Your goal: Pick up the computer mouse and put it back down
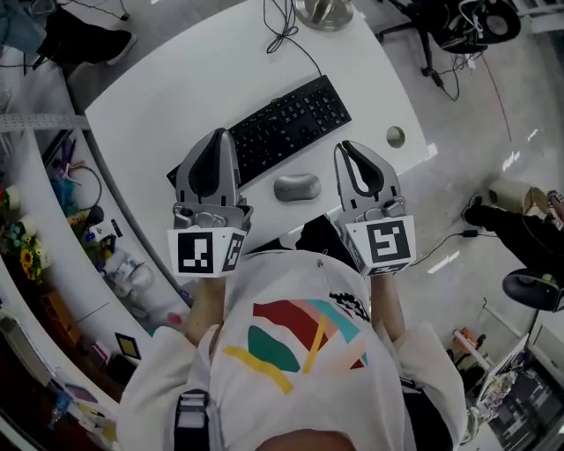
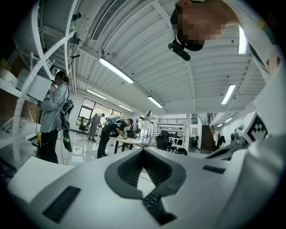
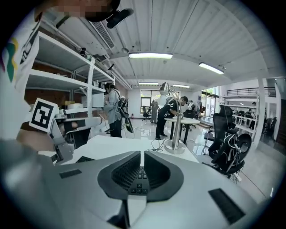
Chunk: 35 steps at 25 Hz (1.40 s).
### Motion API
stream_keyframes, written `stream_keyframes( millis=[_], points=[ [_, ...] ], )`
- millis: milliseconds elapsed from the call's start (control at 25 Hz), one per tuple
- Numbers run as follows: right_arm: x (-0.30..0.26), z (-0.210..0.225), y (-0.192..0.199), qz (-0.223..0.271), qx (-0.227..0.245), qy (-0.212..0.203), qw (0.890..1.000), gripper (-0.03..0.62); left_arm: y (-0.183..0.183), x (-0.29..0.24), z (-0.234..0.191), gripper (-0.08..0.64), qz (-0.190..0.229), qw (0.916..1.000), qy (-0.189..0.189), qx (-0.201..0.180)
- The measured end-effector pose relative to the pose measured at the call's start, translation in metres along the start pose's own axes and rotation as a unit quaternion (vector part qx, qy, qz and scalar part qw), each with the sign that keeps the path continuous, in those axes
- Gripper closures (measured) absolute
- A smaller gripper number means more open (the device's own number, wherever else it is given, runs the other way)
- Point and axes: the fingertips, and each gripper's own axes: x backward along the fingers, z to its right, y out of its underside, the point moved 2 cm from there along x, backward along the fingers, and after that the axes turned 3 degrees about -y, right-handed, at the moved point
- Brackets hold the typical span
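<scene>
Here, computer mouse (image 1: 297, 187) beside keyboard (image 1: 273, 128)

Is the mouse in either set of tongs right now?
No, the mouse lies on the table between the left gripper and the right gripper, held by neither.

One white table (image 1: 176, 97) carries one black keyboard (image 1: 282, 123) at its middle. One grey computer mouse (image 1: 297, 187) lies by the near edge. One round silver lamp base (image 1: 323, 12) stands at the far edge, and one small round metal cap (image 1: 396, 136) sits near the right edge. Two hand-held grippers hang over the near edge: the left gripper (image 1: 220, 135) and the right gripper (image 1: 345, 146). Three other people are across the room: one standing person (image 2: 51, 116) by shelves, one bent person (image 2: 112, 133) at a far desk, one distant person (image 2: 94, 125) between them. One black office chair (image 3: 228, 147) stands off the table's right side.
</scene>
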Motion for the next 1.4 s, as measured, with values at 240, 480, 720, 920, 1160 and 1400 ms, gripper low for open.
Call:
stream_keyframes(
  millis=[240, 480, 720, 920, 1160, 1400],
  points=[
    [-0.023, 0.000, 0.010, -0.023, 0.046, -0.093, 0.994, 0.575, 0.000, 0.001, 0.011, 0.514, 0.005, 0.9989, -0.045, -0.013],
    [-0.047, -0.032, 0.039, -0.083, 0.128, -0.230, 0.961, 0.210, 0.011, 0.014, 0.013, 0.514, 0.006, 0.9949, -0.100, -0.010],
    [-0.040, -0.083, 0.082, -0.134, 0.256, -0.360, 0.887, 0.202, 0.038, 0.049, 0.006, 0.514, 0.008, 0.9796, -0.197, 0.041],
    [-0.038, -0.107, 0.121, -0.221, 0.276, -0.427, 0.832, 0.202, 0.059, 0.084, 0.001, 0.514, 0.011, 0.9633, -0.259, 0.069],
    [-0.044, -0.112, 0.169, -0.317, 0.318, -0.431, 0.783, 0.204, 0.083, 0.129, -0.011, 0.514, 0.022, 0.9426, -0.320, 0.091],
    [-0.050, -0.120, 0.192, -0.365, 0.365, -0.416, 0.749, 0.204, 0.101, 0.166, -0.020, 0.514, 0.028, 0.9224, -0.369, 0.109]
  ],
)
